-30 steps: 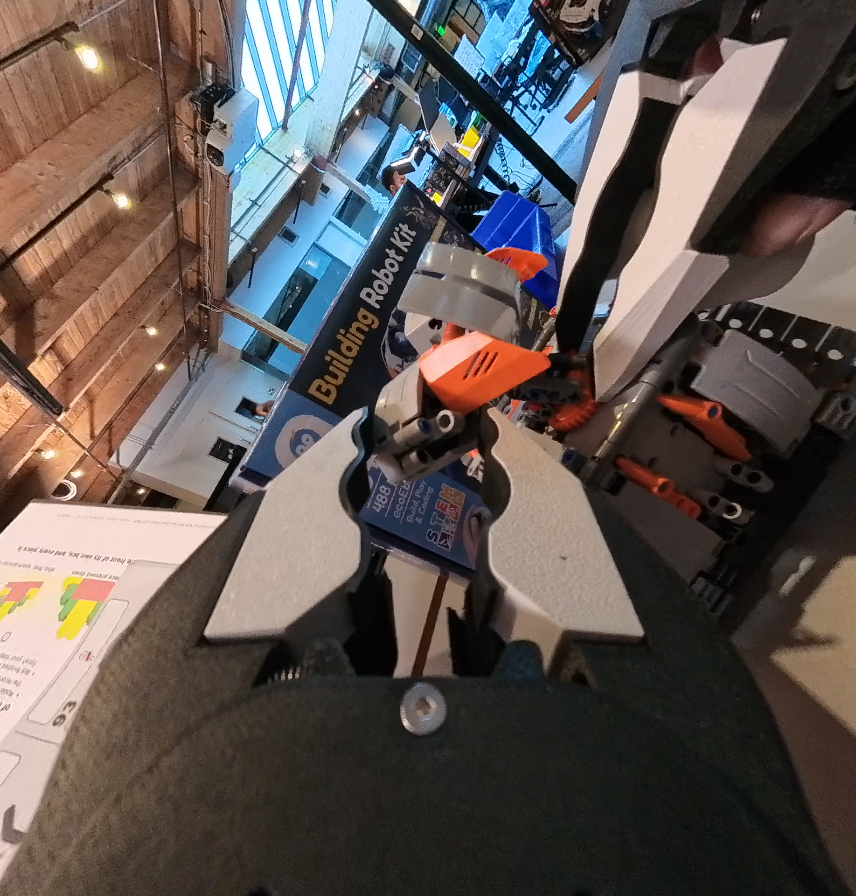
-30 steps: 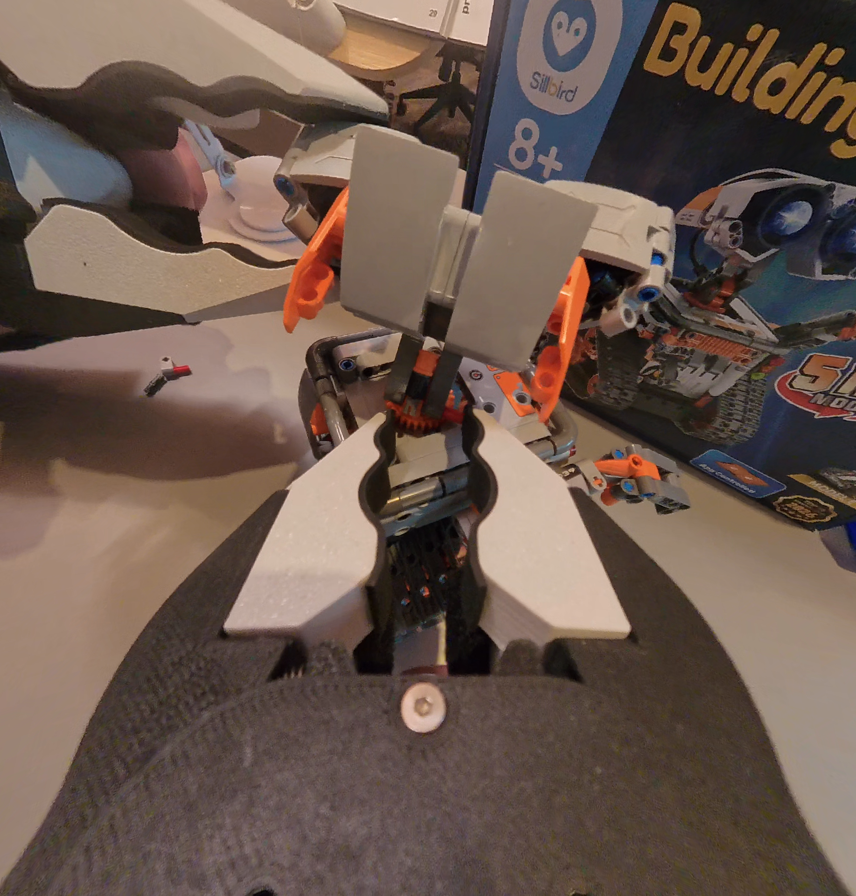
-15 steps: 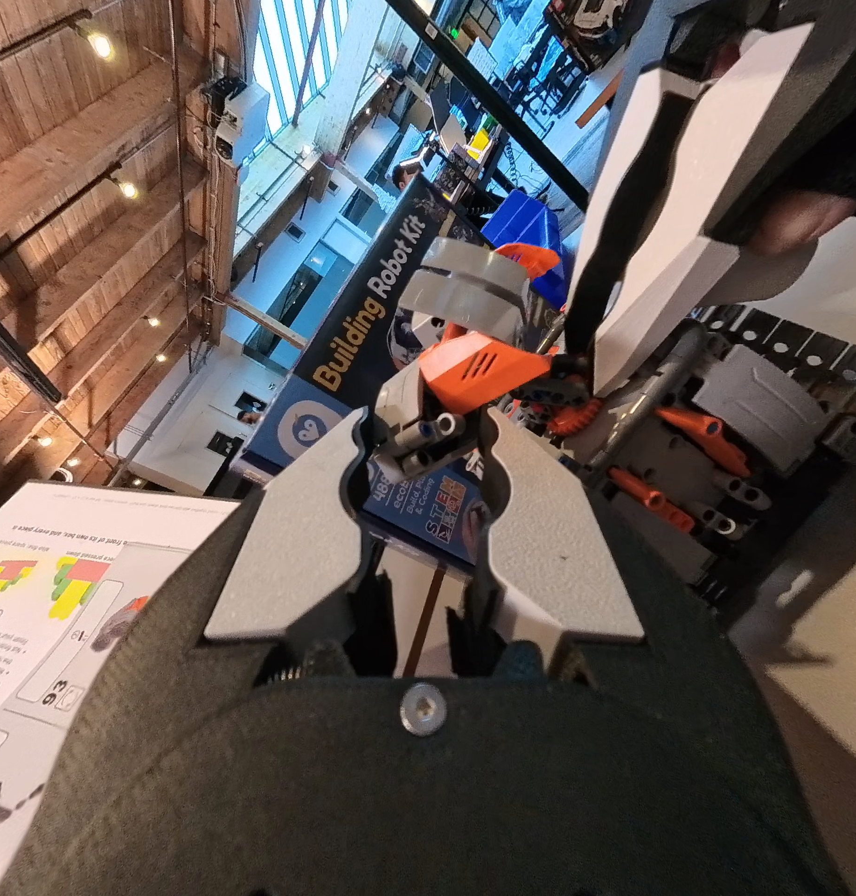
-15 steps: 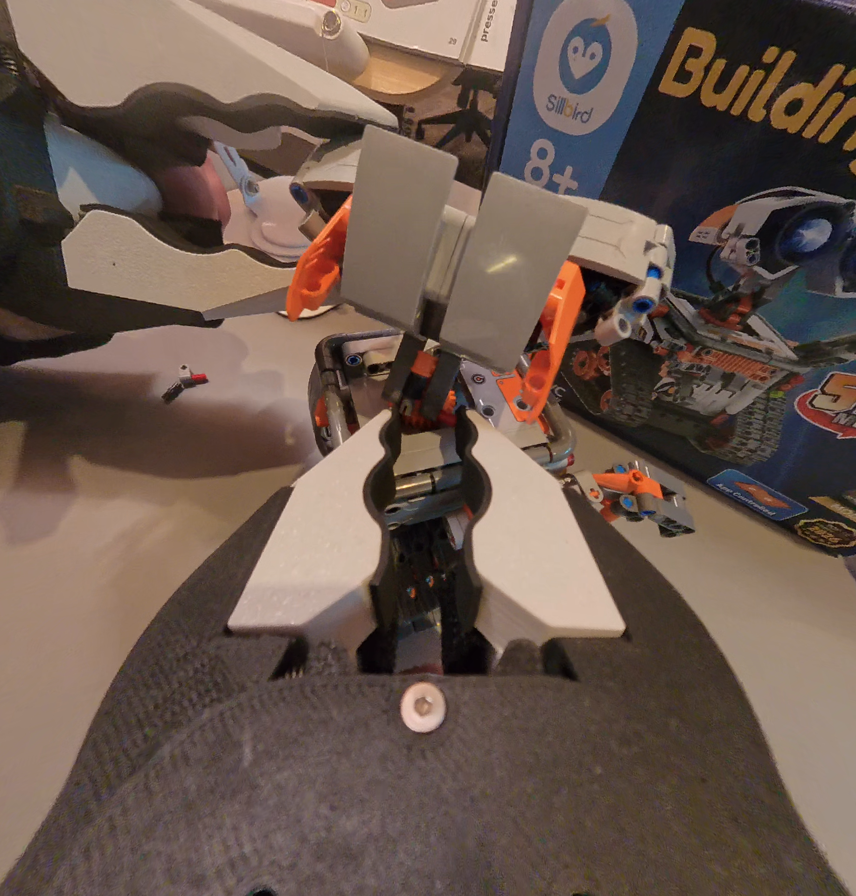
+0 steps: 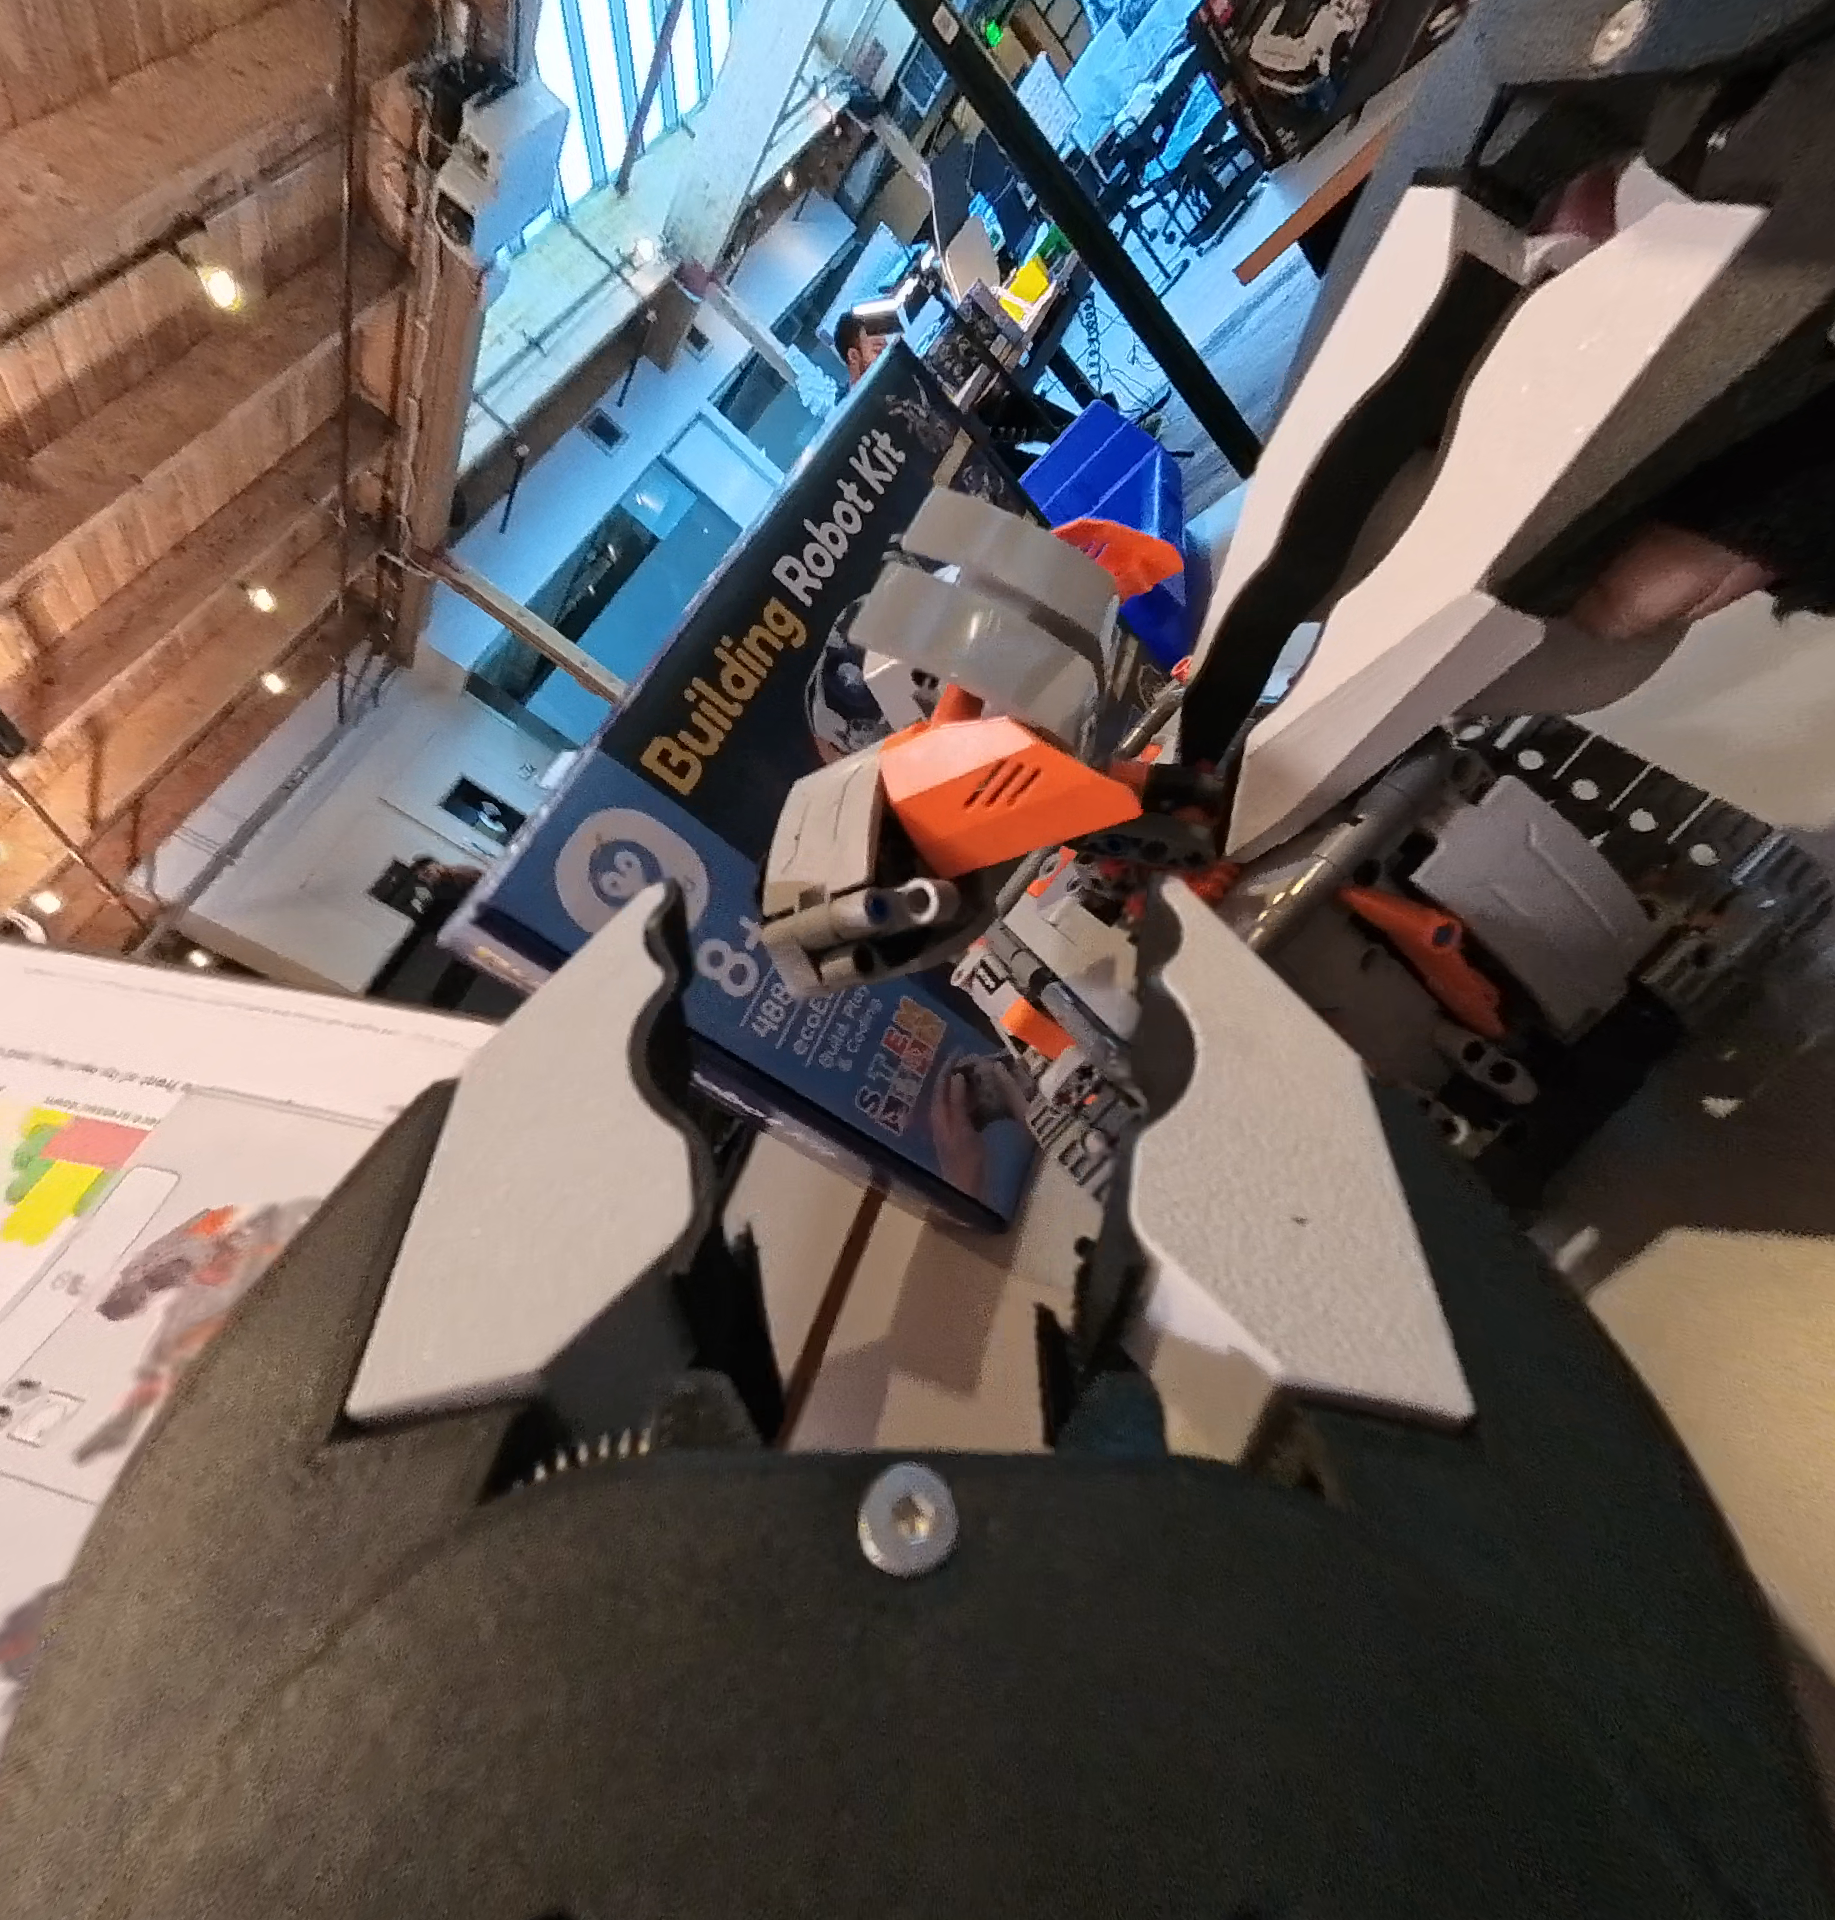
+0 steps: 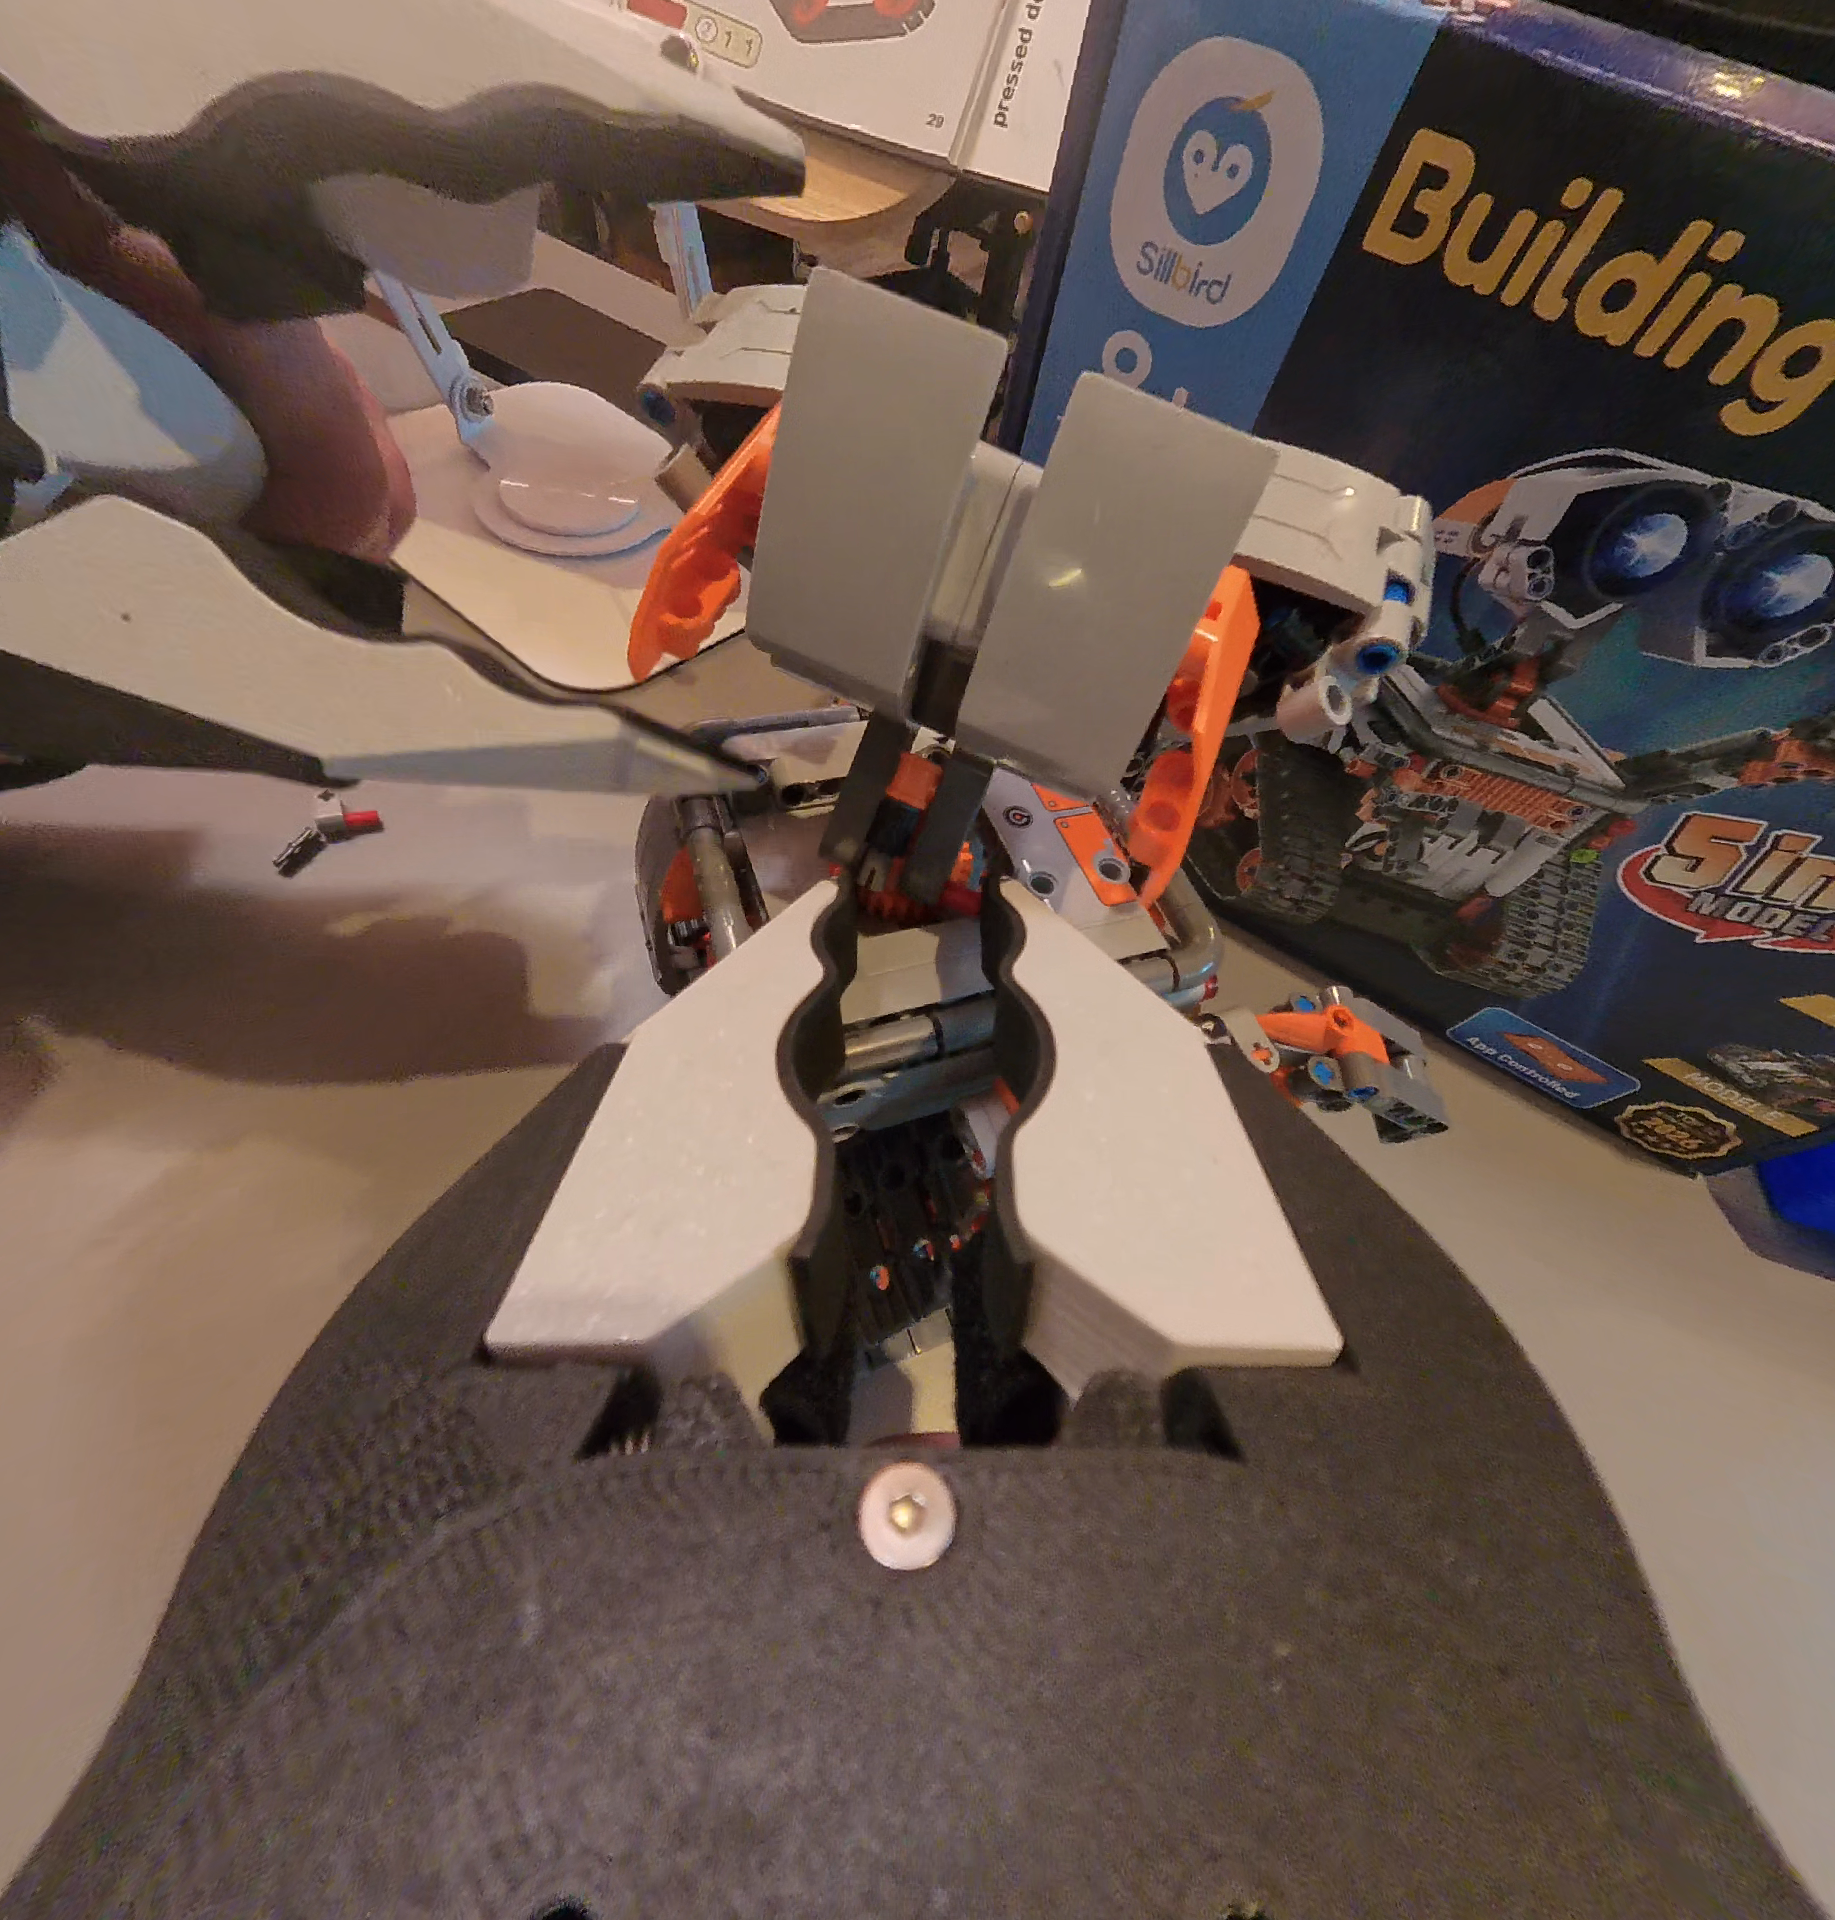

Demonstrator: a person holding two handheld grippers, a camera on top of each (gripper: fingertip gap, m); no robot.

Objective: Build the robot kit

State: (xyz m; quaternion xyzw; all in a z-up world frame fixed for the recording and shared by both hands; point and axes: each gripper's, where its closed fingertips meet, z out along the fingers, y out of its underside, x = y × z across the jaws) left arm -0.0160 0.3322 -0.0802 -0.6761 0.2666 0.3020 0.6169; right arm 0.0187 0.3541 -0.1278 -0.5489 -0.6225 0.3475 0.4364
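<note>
I work over a pale, glossy tabletop (image 6: 217, 1299) in a hall with timber ceiling beams (image 5: 113, 364). My right gripper (image 6: 918, 904) clamps the grey rear bar of an orange-and-grey brick-built robot model (image 6: 954, 644), whose twin grey panels stand upright ahead of my fingers. My left gripper (image 5: 908, 914) is spread wide, just beside the model's orange shoulder. Behind it stands a dark blue printed kit box (image 6: 1515, 416); a printed instruction sheet (image 5: 113, 1091) lies to my left.

Glossy plastic robot model (image 6: 996, 582), seemingly smooth
</note>
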